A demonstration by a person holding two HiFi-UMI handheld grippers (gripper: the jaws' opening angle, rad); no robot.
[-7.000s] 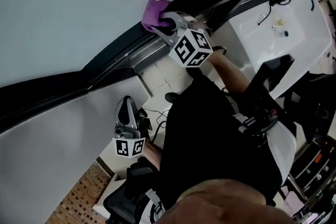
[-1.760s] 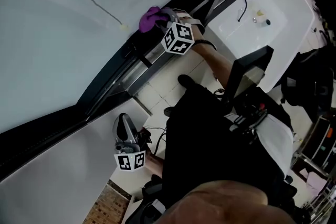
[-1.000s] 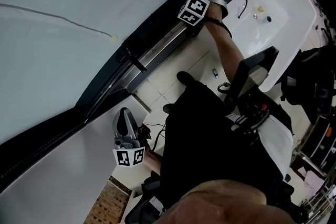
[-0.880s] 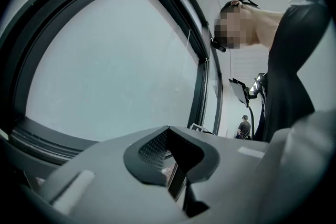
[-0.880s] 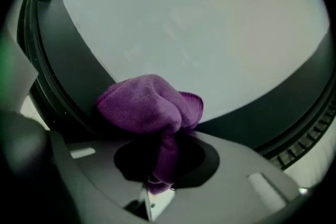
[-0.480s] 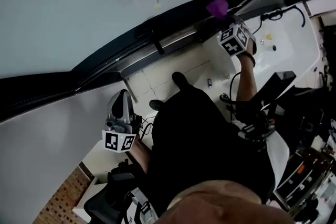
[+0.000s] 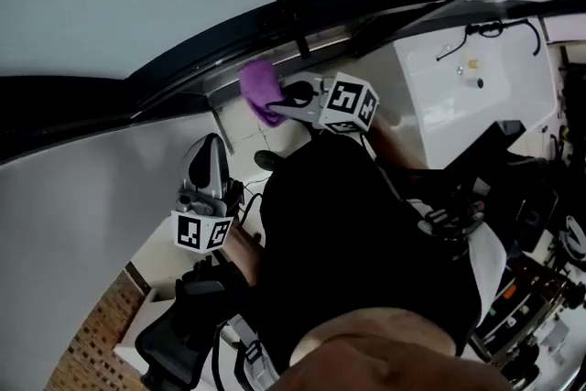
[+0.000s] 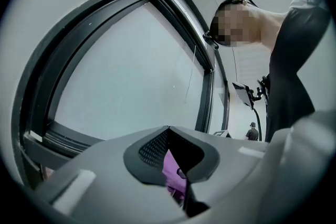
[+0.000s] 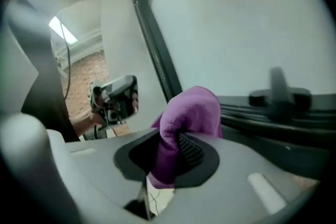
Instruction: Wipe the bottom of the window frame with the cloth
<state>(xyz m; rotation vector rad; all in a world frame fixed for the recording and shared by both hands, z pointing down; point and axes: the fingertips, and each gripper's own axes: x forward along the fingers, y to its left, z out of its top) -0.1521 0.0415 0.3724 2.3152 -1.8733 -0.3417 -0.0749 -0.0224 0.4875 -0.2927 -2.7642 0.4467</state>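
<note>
My right gripper [image 7: 286, 102] is shut on a purple cloth [image 7: 258, 90], which bulges out past the fingertips. It hangs just below the dark bottom rail of the window frame [image 7: 275, 18]; I cannot tell whether the cloth touches the rail. In the right gripper view the cloth [image 9: 191, 113] is pinched in the right gripper [image 9: 170, 162], with the frame rail [image 9: 262, 120] beyond it. My left gripper [image 7: 207, 174] is held low at the left, away from the window, shut with nothing in it. The left gripper [image 8: 170, 136] points at the window glass.
A window handle [image 9: 278, 94] sticks out above the rail. A white sink unit [image 7: 467, 73] stands at the right under the window. A black chair [image 7: 174, 343] and a brick-patterned floor [image 7: 87, 352] lie at the lower left. My dark torso fills the middle.
The right gripper has carried the cloth leftward from the right end of the frame and slightly down from the rail. The left gripper has stayed low, still shut.
</note>
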